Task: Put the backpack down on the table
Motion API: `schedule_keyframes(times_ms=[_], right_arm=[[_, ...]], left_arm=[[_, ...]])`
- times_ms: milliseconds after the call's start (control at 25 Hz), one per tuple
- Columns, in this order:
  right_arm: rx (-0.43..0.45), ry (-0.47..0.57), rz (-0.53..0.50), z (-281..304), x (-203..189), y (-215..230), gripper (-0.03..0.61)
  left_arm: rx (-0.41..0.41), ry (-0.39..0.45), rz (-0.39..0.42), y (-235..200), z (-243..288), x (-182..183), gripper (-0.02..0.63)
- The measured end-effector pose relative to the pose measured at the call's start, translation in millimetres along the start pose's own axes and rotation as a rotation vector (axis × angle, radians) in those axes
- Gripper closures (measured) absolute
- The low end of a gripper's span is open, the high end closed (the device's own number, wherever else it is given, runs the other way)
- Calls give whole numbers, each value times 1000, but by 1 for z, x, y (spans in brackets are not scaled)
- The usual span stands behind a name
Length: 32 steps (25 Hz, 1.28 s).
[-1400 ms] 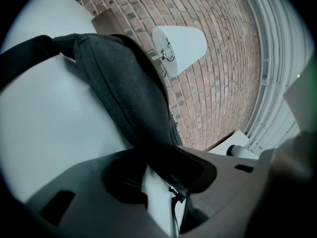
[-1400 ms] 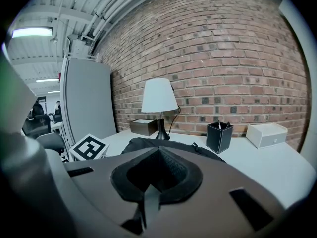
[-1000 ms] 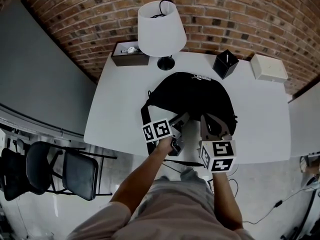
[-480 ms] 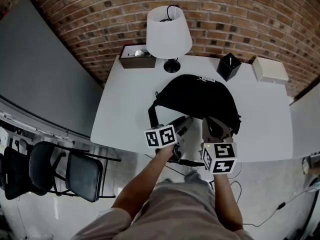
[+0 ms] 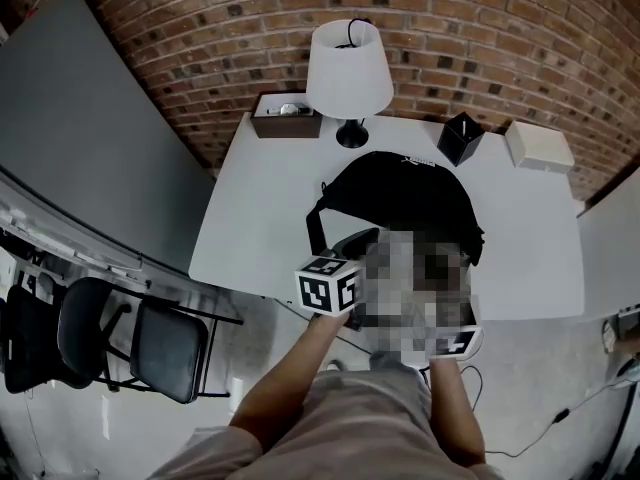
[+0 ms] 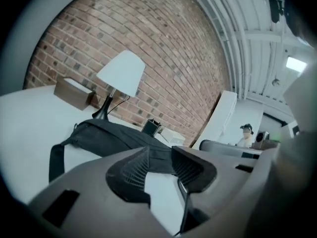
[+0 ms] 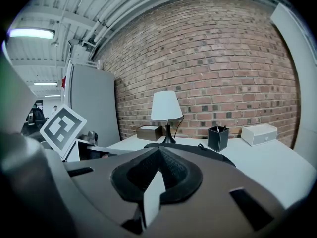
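Observation:
The black backpack point(image 5: 400, 196) lies flat on the white table point(image 5: 250, 228), with its strap point(image 5: 316, 230) looping toward the near edge. In the left gripper view the backpack point(image 6: 114, 135) sits beyond my left gripper point(image 6: 158, 152). Its jaws stand apart and are closing, with only bare table showing between them. Its marker cube point(image 5: 327, 286) hovers off the table's near edge. My right gripper point(image 7: 158, 151) is held above the near edge too. Its pads meet at the tips with nothing in them, and the backpack point(image 7: 198, 150) lies just past them. A mosaic patch hides most of it in the head view.
A white-shaded lamp point(image 5: 349, 68), a brown box point(image 5: 287, 118), a black pen holder point(image 5: 460, 138) and a white box point(image 5: 540, 146) line the table's far edge by the brick wall. Black chairs point(image 5: 160, 348) stand on the floor at the left.
Both grippers have pulled back from the backpack toward the near table edge and risen. The left gripper has rolled, so its cube shows other faces. The backpack stays on the table.

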State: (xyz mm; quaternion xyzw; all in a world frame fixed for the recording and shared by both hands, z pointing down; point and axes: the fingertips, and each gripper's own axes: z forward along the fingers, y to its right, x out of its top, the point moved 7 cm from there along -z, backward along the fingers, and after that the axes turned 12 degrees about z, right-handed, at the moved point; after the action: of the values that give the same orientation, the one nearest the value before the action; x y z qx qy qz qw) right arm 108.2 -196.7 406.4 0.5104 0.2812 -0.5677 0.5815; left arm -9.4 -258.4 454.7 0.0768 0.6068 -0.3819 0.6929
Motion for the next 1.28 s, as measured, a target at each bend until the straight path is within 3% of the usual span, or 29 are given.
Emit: schedule_keyframes(times_ms=[280, 600, 920, 1280], right_arm=[[3, 48, 20, -28, 6, -18, 578], [-23, 103, -14, -66, 4, -43, 578], [-48, 144, -30, -99, -3, -60, 579], [-70, 145, -61, -112, -13, -70, 578]], left_arm=[[26, 25, 188, 36, -33, 22, 474], [21, 52, 308, 72, -71, 23, 497], [30, 103, 369, 96, -106, 22, 596], [24, 89, 422, 111, -120, 13, 609]])
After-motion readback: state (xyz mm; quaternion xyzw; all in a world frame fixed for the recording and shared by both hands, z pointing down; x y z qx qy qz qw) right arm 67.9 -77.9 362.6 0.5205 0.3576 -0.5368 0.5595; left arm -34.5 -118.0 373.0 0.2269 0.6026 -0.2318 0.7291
